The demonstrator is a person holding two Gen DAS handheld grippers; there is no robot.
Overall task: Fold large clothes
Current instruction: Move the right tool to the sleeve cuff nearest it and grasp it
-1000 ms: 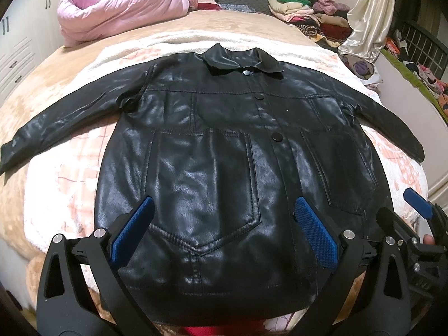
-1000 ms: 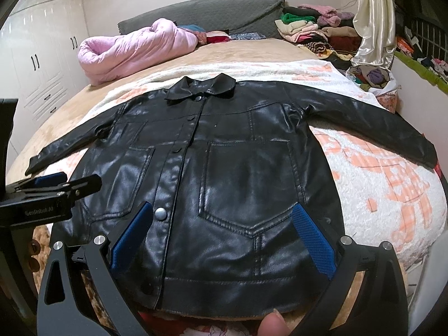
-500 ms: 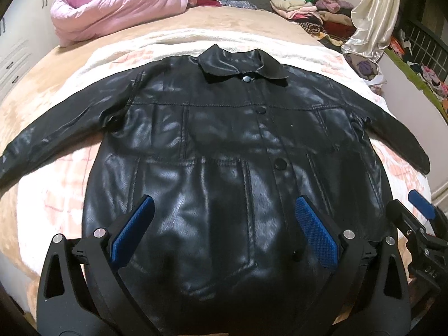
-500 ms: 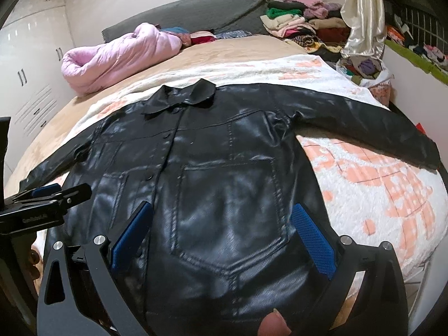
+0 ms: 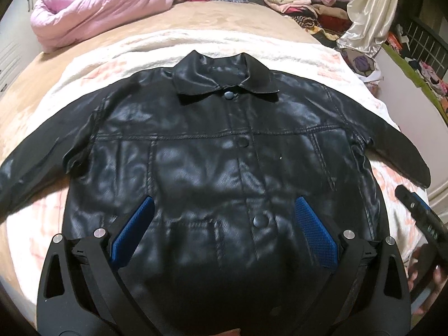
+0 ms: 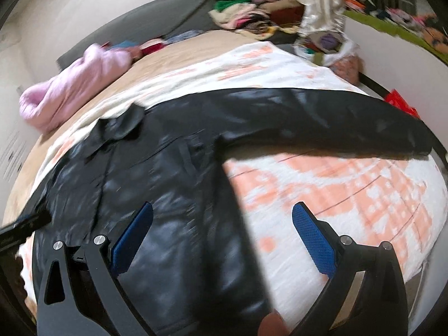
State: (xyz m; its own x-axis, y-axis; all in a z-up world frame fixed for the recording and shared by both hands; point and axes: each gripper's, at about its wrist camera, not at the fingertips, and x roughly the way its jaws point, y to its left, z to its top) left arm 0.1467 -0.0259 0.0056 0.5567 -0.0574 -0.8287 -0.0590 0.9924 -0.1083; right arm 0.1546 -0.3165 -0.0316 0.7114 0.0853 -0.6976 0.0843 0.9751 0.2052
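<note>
Apparently glossy, leather-like black jacket (image 5: pixel 218 168)

Home bedroom: bed (image 5: pixel 196 36), wardrobe doors (image 5: pixel 11 53), clothes piles (image 5: pixel 302 14).

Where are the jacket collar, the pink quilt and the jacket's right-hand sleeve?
jacket collar (image 5: pixel 224 77): left wrist view, collar middle.
pink quilt (image 5: pixel 98 16): left wrist view, bundle middle.
sleeve (image 6: pixel 322 117): right wrist view, mid-sleeve.

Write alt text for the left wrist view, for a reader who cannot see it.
A black leather jacket lies flat, front up and buttoned, sleeves spread, on a white and peach blanket covering a bed. The open left gripper hovers over its lower front, holding nothing. A pink quilt and piled clothes sit at the far end.
</note>
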